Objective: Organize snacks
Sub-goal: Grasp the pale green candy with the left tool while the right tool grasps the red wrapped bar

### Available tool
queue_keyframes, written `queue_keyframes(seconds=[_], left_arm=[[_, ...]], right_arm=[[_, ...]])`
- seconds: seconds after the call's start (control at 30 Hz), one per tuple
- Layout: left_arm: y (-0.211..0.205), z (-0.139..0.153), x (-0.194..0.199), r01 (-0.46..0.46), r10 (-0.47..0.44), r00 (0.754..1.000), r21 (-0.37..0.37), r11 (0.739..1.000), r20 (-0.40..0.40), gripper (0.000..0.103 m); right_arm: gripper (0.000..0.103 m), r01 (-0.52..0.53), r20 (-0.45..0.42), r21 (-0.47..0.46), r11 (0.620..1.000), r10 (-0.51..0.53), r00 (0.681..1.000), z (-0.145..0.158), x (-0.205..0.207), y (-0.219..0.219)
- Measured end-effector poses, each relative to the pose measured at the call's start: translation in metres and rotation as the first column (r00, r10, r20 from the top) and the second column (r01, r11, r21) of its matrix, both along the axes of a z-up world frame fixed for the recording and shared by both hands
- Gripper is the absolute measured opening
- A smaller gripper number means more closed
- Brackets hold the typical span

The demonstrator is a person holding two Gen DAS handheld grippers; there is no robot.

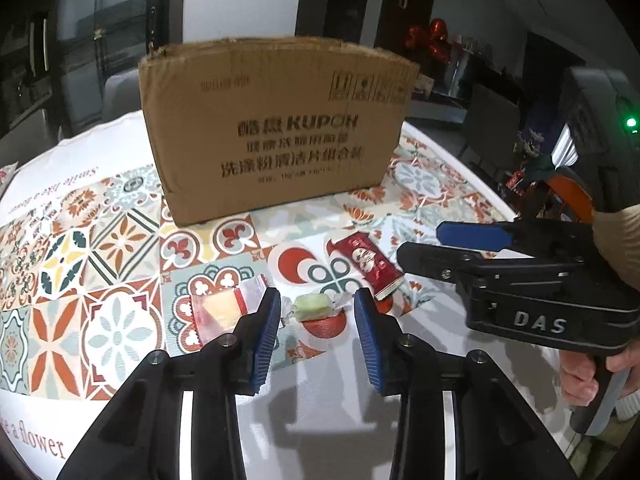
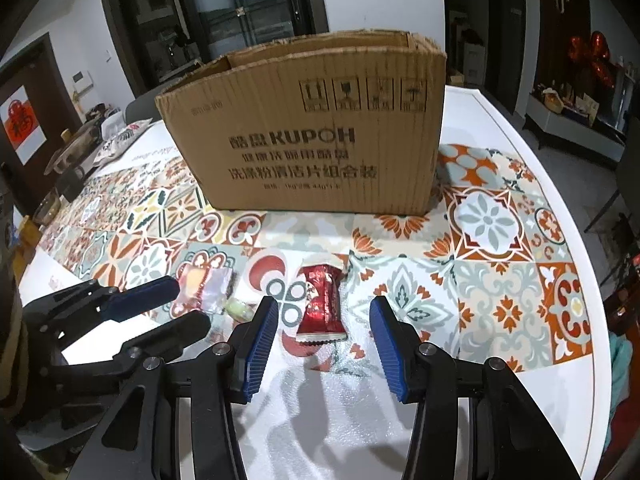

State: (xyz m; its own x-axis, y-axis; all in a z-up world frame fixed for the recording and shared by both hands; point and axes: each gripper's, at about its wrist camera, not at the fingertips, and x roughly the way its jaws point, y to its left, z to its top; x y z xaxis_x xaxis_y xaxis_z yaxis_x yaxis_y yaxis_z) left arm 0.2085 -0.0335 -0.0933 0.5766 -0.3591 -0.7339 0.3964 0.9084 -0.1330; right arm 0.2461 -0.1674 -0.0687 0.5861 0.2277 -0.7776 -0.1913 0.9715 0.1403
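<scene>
An open cardboard box (image 1: 276, 128) stands on the patterned tablecloth, also in the right wrist view (image 2: 312, 132). Three snacks lie in front of it: a green wrapped candy (image 1: 314, 306), a clear pack with a yellow piece (image 1: 222, 310) and a red packet (image 1: 368, 264). My left gripper (image 1: 316, 312) is open, its fingertips on either side of the green candy. My right gripper (image 2: 324, 320) is open and straddles the red packet (image 2: 322, 304). The right wrist view also shows the clear pack (image 2: 204, 284) and the green candy (image 2: 240, 308), with the left gripper (image 2: 184, 306) beside them.
The table (image 2: 500, 120) is white with a tiled cloth (image 2: 488, 220). Clutter sits at its far left edge (image 2: 80, 140). The right gripper's body (image 1: 532, 280) is close on the right of the left wrist view. Chairs and cabinets stand beyond the table.
</scene>
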Motion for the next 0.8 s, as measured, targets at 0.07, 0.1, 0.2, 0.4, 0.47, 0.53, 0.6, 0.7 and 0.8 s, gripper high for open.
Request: queue_keyframes(seconds=[0.07, 0.1, 0.2, 0.4, 0.47, 0.53, 0.6, 0.7, 0.8], left_arm=[[-0.001, -0.006, 0.005, 0.001, -0.001, 1.0, 0.001, 1.0, -0.017, 0.038], [-0.002, -0.009, 0.008, -0.001, 0.001, 1.0, 0.006, 1.0, -0.021, 0.038], [-0.005, -0.015, 0.012, -0.004, 0.005, 0.999, 0.026, 1.0, -0.032, 0.038], [-0.012, -0.023, 0.019, -0.005, 0.007, 0.999, 0.029, 1.0, -0.047, 0.038], [-0.014, -0.024, 0.022, -0.007, 0.008, 0.999, 0.027, 1.0, -0.052, 0.038], [-0.016, -0.026, 0.024, -0.012, 0.013, 0.998, 0.023, 1.0, -0.058, 0.037], [-0.016, -0.029, 0.025, -0.015, 0.017, 0.998, 0.025, 1.0, -0.062, 0.036], [-0.017, -0.033, 0.029, -0.026, 0.028, 0.997, 0.021, 0.999, -0.077, 0.035], [-0.018, -0.034, 0.033, -0.036, 0.036, 0.996, 0.009, 0.999, -0.082, 0.035]], right_arm=[[0.049, 0.002, -0.009, -0.003, 1.0, -0.002, 1.0, -0.004, 0.002, 0.0], [0.049, 0.003, -0.012, -0.005, 1.0, -0.003, 1.0, -0.005, 0.003, 0.0], [0.049, 0.008, -0.03, -0.009, 1.0, -0.008, 1.0, -0.012, 0.006, -0.002], [0.049, 0.017, -0.042, -0.003, 1.0, -0.017, 0.999, -0.018, 0.009, -0.005], [0.049, 0.016, -0.044, 0.005, 1.0, -0.016, 0.999, -0.019, 0.011, -0.006], [0.049, 0.018, -0.046, 0.011, 1.0, -0.018, 0.999, -0.02, 0.012, -0.007], [0.049, 0.02, -0.05, 0.015, 1.0, -0.019, 0.999, -0.021, 0.013, -0.008], [0.049, 0.022, -0.053, 0.018, 1.0, -0.021, 0.998, -0.022, 0.014, -0.008], [0.049, 0.022, -0.057, 0.019, 1.0, -0.021, 0.998, -0.024, 0.015, -0.009]])
